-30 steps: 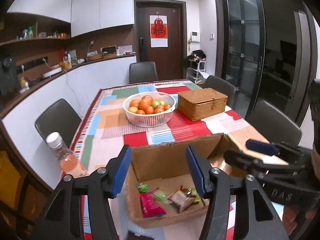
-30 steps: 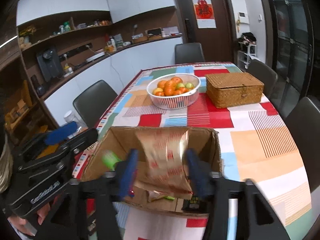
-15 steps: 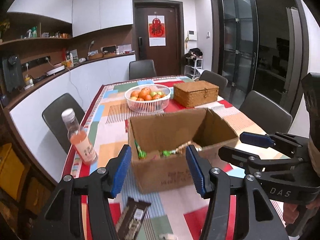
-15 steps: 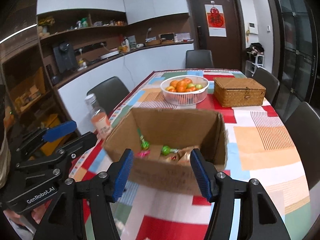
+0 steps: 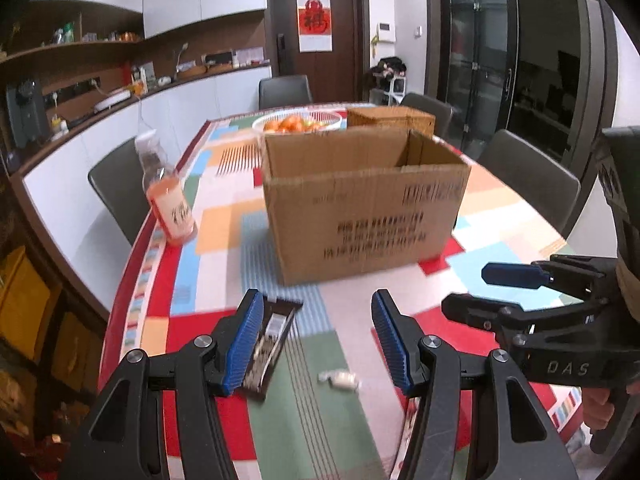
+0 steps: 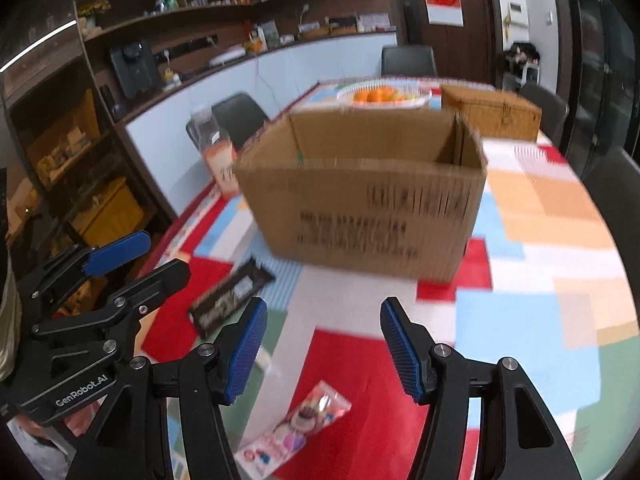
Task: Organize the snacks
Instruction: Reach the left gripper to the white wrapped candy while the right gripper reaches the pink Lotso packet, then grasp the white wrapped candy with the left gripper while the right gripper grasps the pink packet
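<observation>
Snacks scattered on the patchwork-clothed bench, short of the cardboard box: dark chocolate-bar wrapper just beside the left gripper, small white wrapped candy between its blue pads, pink pastry packet lying flat under the right gripper. Both sets of jaws spread wide, holding nothing. Box upright and open-topped, well forward of both tools; contents hidden from this low angle. Probably light, thin film packs all three: crinkly, slippery, easily crushed, so gentle closure advisable. Best hold on the pink packet likely across its narrow width near mid-length, pads squeezing both long edges; sealed ends too flat against the cloth to catch. Same for the dark bar, stiffer and likely easier. Candy tiny, apt to skate away; pinch from straight above. Orange drink bottle standing left of the box, near the bench edge, worth avoiding on the carry.
</observation>
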Demonstrator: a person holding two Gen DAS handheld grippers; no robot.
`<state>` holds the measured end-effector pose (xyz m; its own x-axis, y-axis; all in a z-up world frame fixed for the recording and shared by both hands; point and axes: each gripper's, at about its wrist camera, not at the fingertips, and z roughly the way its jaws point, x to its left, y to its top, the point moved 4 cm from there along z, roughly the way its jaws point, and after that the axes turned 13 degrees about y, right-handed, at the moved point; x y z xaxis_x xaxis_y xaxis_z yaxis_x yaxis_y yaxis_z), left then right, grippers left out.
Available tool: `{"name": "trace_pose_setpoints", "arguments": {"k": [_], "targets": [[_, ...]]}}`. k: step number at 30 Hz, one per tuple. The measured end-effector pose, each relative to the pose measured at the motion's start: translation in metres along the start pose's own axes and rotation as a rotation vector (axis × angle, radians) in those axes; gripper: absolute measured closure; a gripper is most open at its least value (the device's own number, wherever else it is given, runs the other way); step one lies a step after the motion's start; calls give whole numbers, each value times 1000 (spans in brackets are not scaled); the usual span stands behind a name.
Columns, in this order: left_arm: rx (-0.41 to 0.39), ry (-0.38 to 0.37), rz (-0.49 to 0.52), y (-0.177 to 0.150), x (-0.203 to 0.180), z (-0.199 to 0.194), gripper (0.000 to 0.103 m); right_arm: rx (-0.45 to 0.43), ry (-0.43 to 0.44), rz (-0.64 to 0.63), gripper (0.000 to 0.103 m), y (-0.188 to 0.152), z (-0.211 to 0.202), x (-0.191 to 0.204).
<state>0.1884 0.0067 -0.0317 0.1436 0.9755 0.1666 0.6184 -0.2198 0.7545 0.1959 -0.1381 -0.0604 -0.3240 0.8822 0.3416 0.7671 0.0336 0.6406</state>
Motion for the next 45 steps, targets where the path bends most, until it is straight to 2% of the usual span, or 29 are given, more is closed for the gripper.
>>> {"name": "trace_pose_setpoints", "arguments": {"k": [8,13,21,24,28,34,38,45], "targets": [[70,16,29,-46,8,13,47,158,3,43,43,-47,27,3],[105,11,28,-64,10,22,48,254,9,80,43,-70,46,3],[166,-12,21,-81,7,43,48,333,20,141,43,-85,64,-1],[178,-13,12,-84,9,47,48,344,20,141,43,-88,69,1],[184,-15,-5,-86,12,51,48,349,-21,111,44,-87,76,2],[208,-43,-11,-89,6,59,48,322,-115,36,59,-82,86,-2],[223,-75,-14,-89,-3,63,48,312,-142,7,67,-81,85,-5],[266,-120,-48,-86,-12,79,52,284,-134,2,70,-79,79,-14]]}}
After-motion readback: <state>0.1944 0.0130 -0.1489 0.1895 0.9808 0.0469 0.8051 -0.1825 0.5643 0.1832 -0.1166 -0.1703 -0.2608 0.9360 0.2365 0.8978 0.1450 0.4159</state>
